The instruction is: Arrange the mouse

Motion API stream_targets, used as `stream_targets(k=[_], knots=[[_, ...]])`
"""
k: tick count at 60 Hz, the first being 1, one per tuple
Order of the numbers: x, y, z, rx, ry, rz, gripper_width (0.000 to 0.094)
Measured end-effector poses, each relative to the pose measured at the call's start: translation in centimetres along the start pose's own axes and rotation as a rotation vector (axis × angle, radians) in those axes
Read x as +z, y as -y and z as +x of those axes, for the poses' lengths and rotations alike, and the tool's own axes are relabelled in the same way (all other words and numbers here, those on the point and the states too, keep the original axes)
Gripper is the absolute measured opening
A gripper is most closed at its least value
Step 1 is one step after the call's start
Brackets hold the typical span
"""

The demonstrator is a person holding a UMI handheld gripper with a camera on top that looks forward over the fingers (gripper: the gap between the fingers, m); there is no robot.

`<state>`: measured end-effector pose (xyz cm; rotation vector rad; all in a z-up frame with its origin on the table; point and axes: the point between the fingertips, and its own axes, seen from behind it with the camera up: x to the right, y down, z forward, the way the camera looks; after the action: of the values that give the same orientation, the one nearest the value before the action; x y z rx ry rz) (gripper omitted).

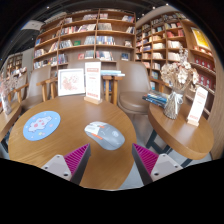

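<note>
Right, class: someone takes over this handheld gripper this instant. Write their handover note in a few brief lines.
Gripper: open, holding nothing, fingers low over the round wooden table.
Mouse: grey, lying on the table just ahead of the fingers, untouched.
Round blue mouse pad: on the table, off to one side of the mouse, with nothing on it.
Done: nothing yet.
Left: grasp the mouse and arrange it, probably onto the pad.

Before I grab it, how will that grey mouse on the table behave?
The mouse looks rigid with a smooth, rounded shell, so it may slip in the open tool. Probably light, it should slide easily on the wooden table rather than tip.
</note>
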<state>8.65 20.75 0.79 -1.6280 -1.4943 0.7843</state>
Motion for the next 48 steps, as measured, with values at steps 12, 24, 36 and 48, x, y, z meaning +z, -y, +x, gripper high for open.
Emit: stream_targets(k=[12, 24, 36, 48], knots=[[3.4, 0.0, 0.1, -0.002, -0.003, -0.050, 0.0850], [5.5, 0.9, -0.2, 0.002, 0.018, -0.075, 0.0851], [7.7, 1.9, -0.3, 0.010, 0.030, -0.090, 0.0852], [9.9, 3.1, -0.1, 0.040, 0.027, -0.099, 0.0850]])
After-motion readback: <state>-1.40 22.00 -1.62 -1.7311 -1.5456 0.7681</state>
